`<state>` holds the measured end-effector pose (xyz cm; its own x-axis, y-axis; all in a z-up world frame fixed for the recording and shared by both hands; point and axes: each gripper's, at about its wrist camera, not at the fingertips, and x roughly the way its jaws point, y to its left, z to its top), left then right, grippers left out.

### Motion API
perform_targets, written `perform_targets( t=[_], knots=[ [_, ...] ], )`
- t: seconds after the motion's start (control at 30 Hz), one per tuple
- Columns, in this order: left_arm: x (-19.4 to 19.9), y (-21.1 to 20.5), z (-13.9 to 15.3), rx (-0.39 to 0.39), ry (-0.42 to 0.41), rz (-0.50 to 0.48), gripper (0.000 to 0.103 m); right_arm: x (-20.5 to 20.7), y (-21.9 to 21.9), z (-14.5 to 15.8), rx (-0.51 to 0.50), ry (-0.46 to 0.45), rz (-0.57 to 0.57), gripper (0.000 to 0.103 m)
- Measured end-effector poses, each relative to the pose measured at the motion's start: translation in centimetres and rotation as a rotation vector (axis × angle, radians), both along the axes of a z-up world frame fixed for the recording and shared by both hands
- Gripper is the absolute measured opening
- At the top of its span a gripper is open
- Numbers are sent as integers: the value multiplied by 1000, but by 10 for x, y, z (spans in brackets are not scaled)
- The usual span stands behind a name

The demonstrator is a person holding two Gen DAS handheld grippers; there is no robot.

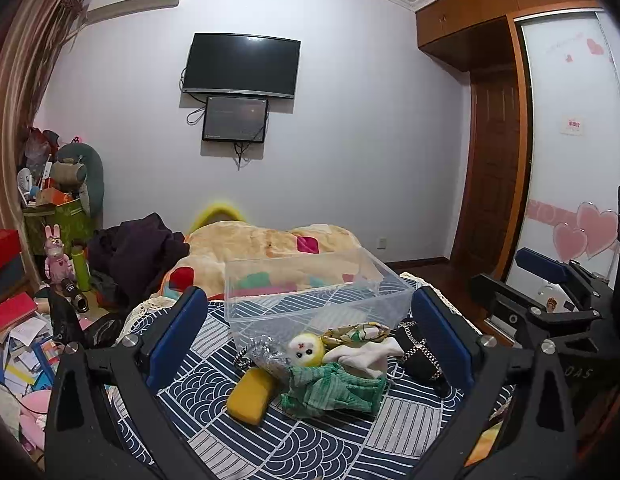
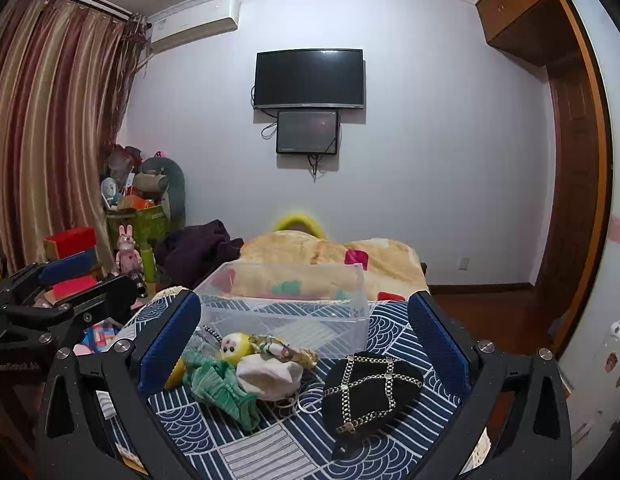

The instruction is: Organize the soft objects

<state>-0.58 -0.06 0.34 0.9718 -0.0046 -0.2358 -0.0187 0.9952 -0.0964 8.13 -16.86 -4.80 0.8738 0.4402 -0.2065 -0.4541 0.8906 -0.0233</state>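
A clear plastic bin stands empty on the navy patterned bedspread. In front of it lies a pile: a yellow sponge, a doll with a yellow head and green dress, a white sock, a patterned cloth, a silvery pouch and a black chain-trimmed hat. My left gripper is open above the pile. My right gripper is open, the hat between its fingers.
A beige blanket and dark clothes lie beyond the bin. Cluttered boxes, books and toys fill the floor at left. A wardrobe stands at right. The other gripper shows at the edge of each view.
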Motion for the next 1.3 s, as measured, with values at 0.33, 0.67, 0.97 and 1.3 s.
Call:
perform_targets(
  t=[0.33, 0.67, 0.97, 1.3],
  knots=[
    [1, 0, -1, 3, 5, -1, 103, 1, -1, -1, 7, 2, -1, 103],
    [-1, 0, -2, 2, 3, -3, 103, 1, -1, 0, 12, 6, 0, 103],
    [0, 1, -2, 1, 4, -1, 103, 0, -2, -1, 17, 1, 9, 103],
    [1, 1, -3, 7, 8, 4, 103, -1, -1, 0, 16, -1, 10, 103]
  ],
)
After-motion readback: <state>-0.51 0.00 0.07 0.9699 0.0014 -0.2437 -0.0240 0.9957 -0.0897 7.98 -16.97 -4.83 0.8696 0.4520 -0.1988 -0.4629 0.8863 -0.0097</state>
